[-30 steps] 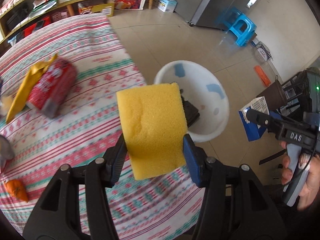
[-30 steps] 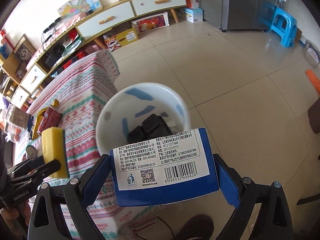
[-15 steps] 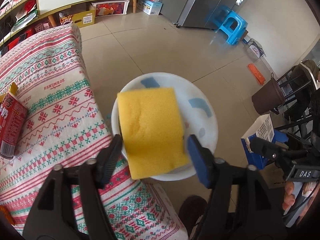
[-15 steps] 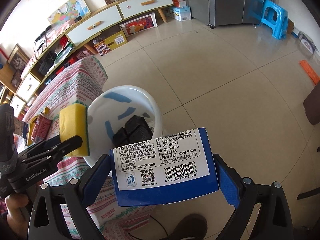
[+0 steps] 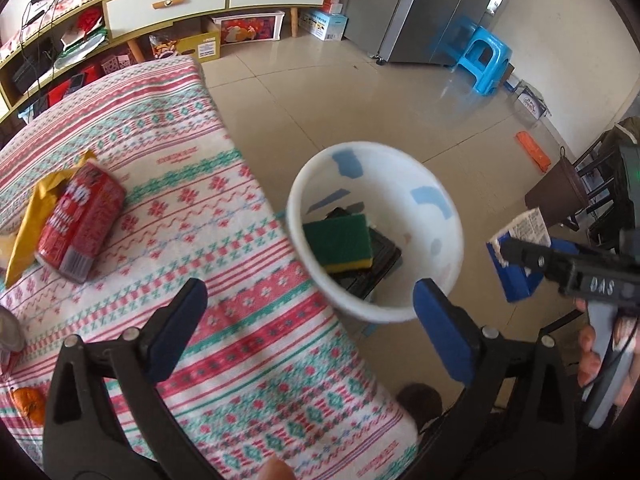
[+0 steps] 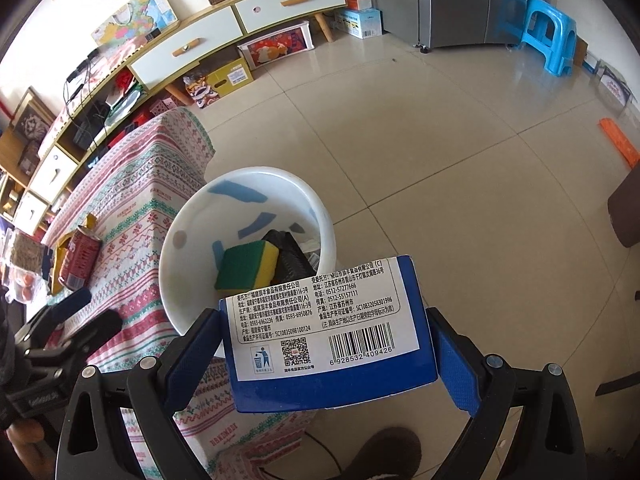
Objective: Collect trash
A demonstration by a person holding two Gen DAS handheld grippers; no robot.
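Note:
A white bin (image 5: 436,264) (image 6: 320,216) stands on the floor beside the table. Inside it a yellow sponge with a green face (image 5: 340,242) (image 6: 244,264) lies on a black tray (image 5: 380,264). My left gripper (image 5: 312,328) hangs over the table edge near the bin, its jaws opening wide with nothing between them. My right gripper (image 6: 324,344) is shut on a blue box with a white label (image 6: 320,332), held just short of the bin. A red can (image 5: 80,228) and a yellow wrapper (image 5: 28,216) lie on the table.
The table carries a red, white and green patterned cloth (image 5: 192,184). An orange bit (image 5: 28,400) lies at its near left edge. A blue stool (image 5: 484,60), a grey fridge (image 5: 432,8) and a low cabinet (image 5: 200,4) stand farther off. A shoe (image 6: 384,452) shows below.
The left gripper's jaws spread and let the sponge go. It dropped into the bin and now lies green side up. The right gripper kept its hold on the blue box.

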